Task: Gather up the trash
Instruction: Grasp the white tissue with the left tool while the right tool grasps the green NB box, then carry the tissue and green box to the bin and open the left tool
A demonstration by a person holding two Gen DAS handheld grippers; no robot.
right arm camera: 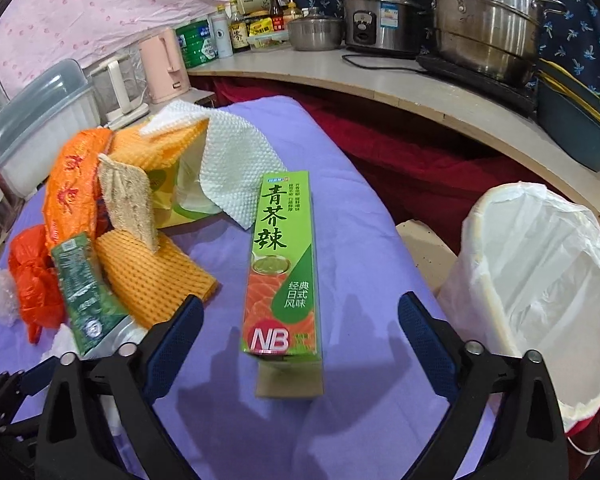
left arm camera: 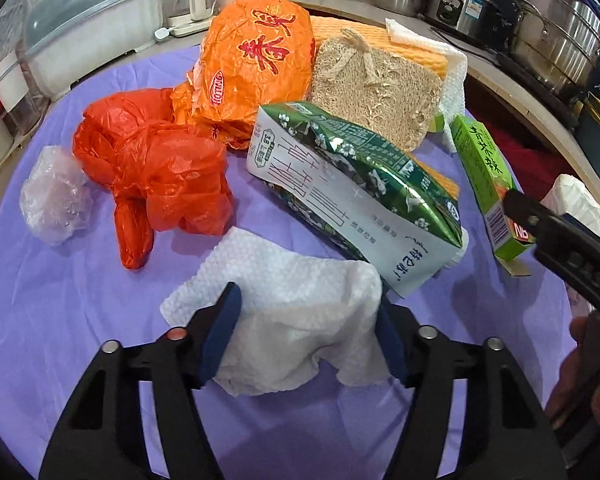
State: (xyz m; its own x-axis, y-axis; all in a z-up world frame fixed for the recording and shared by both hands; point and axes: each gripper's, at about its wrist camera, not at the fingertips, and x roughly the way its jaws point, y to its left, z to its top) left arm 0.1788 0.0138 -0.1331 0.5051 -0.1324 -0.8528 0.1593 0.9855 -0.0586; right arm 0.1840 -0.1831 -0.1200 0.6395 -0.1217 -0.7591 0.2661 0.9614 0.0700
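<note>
- Left wrist view: left tongs (left arm camera: 306, 334) straddle a crumpled white paper towel (left arm camera: 292, 312) on the purple-covered worktop (left arm camera: 60, 320), pads at its sides; firm grip unclear.
- Right wrist view: right tongs (right arm camera: 300, 328) gape wide, holding nothing, around the green wasabi box (right arm camera: 282, 264) near the worktop's right edge; lined trash bin (right arm camera: 540, 280) just beyond that edge.

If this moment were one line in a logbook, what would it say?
left gripper: around paper towel | right gripper: open, green box between fingers | lined bin: beside table

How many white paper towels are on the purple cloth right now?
2. One paper towel lies between the left gripper fingers; another paper towel drapes over the orange foam netting at the far end. More may hide under the pile.
</note>
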